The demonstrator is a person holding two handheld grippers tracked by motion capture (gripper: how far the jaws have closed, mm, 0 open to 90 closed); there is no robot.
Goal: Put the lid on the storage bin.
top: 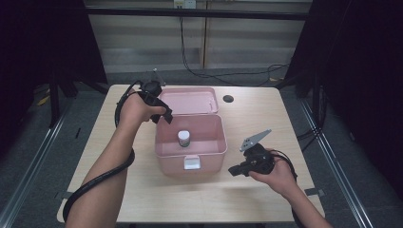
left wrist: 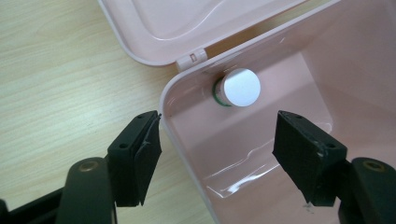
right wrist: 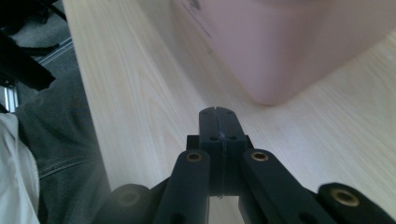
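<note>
Left gripper (left wrist: 217,154) jaws wide apart, empty, straddling the near-left wall of the pink box (left wrist: 184,154): one jaw outside over the table (left wrist: 56,70), the other over the interior. The white-capped bottle (left wrist: 239,87) stands upright on the box floor, ahead of the jaws, long axis vertical. Lid (top: 190,99) hinged back flat. Right gripper (top: 240,169) jaws pressed together, empty, parked beside the box's front-right corner. My read: left is nearer the bottle.

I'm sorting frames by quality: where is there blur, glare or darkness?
High view: the sides are dark, the table evenly lit. Left gripper view: sharp, with glare streaks on the pink box floor. Right gripper view: the box is blurred, while the shut fingers are sharper.
</note>
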